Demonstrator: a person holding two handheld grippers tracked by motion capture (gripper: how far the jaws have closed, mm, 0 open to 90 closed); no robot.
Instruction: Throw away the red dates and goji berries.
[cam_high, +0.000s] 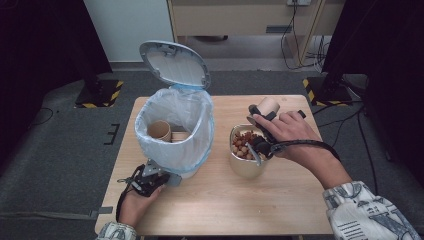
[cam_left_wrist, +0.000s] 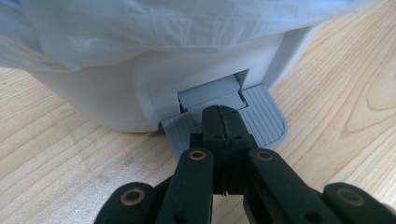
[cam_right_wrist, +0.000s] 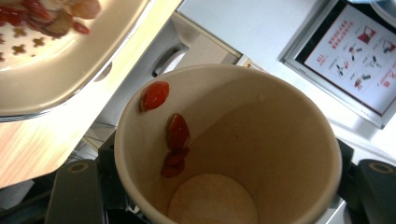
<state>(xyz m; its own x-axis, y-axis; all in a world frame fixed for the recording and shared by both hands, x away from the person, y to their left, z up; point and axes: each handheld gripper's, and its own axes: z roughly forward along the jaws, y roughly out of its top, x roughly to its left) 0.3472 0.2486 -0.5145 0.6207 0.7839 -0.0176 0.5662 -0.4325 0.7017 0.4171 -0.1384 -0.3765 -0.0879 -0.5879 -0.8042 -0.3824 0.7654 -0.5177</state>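
My left gripper (cam_left_wrist: 223, 122), jaws clenched, presses the bin's pedal (cam_left_wrist: 261, 116) at the surface's seven o'clock. My right gripper (cam_high: 264, 116) grasps a paper cup (cam_right_wrist: 233, 154), seemingly tipped over the strainer bowl (cam_high: 245, 162) at three o'clock; red bits (cam_right_wrist: 176, 135) cling inside.

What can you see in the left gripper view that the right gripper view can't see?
Left gripper view: the shut left gripper pressing on the grey pedal of the white bin with its bag liner.

Right gripper view: the inside of a paper cup held in the right gripper, red bits stuck to its wall, and a beige bowl of snacks.

Both: the wooden table.
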